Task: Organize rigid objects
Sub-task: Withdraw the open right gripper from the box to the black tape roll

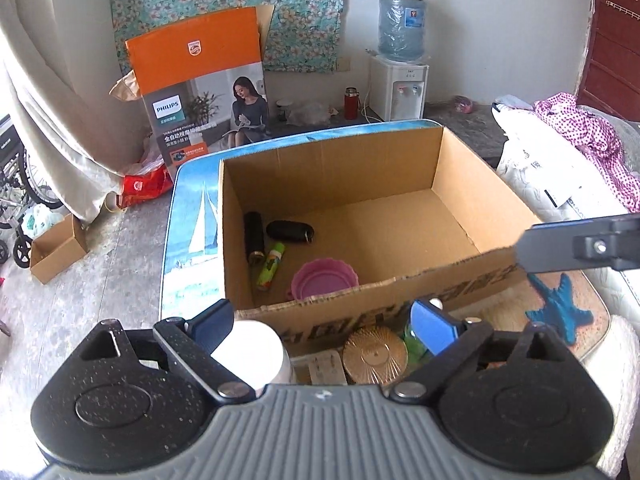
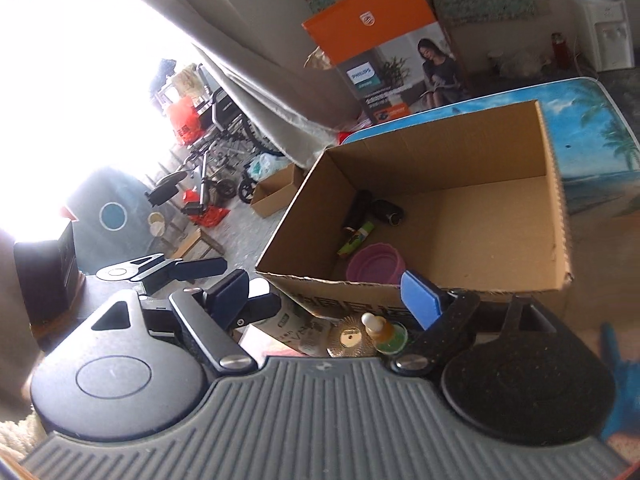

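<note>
An open cardboard box (image 1: 360,184) (image 2: 460,208) stands on a sea-print table (image 1: 192,216). In it lie a pink bowl (image 1: 324,280) (image 2: 374,266), a green tube (image 1: 271,266), a black cylinder (image 1: 253,236) and a black key fob (image 1: 290,231). In front of the box are a white bottle (image 1: 252,356) (image 2: 292,324), a golden ribbed disc (image 1: 374,354) (image 2: 348,340) and a small yellow bottle (image 2: 376,326). My left gripper (image 1: 324,324) hangs open over them, its left finger beside the white bottle. My right gripper (image 2: 324,300) is open and holds nothing.
A blue starfish (image 1: 560,308) lies on the table's right corner. An orange appliance carton (image 1: 200,92), a water dispenser (image 1: 400,88) and a small cardboard box (image 1: 56,248) stand on the floor beyond. Bedding (image 1: 560,160) is piled at the right, a wheelchair (image 1: 16,184) at the left.
</note>
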A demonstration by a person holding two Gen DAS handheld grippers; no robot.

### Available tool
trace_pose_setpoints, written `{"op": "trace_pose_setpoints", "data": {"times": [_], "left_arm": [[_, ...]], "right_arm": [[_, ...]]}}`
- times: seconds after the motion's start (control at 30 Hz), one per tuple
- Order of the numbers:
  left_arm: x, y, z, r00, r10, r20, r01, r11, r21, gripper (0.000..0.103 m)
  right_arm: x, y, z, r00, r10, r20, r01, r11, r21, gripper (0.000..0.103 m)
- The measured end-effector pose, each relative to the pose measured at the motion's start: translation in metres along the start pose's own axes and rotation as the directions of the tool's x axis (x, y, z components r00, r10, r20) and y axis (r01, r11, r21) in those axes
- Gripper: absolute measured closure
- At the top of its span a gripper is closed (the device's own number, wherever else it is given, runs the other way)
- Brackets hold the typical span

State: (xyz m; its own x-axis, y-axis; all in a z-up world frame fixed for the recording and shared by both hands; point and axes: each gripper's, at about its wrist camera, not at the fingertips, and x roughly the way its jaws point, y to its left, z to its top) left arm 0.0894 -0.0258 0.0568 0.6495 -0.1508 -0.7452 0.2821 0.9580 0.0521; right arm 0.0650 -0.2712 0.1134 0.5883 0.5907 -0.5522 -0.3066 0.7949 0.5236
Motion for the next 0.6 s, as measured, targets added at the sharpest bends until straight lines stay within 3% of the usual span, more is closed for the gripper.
{"op": "trace_pose_setpoints", "data": {"times": [0.23,0.6], "left_arm": [[-0.003,-0.013,-0.027,1.000,-0.014,-0.005,0.014,1.000,-0.009,0.004],[0.022,-0.042,-0.069,0.992,-0.072,-0.099,0.071,0.997,-0.012,0.003]], "right_arm": [[-0.016,-0.004,-0.042,0.991,-0.103,0.081,0.103,0.995,0.003,0.003],[-0.011,-0.029,-0.103,0.964,-0.261,0.042,0.259,0.964,0.063,0.001]]}}
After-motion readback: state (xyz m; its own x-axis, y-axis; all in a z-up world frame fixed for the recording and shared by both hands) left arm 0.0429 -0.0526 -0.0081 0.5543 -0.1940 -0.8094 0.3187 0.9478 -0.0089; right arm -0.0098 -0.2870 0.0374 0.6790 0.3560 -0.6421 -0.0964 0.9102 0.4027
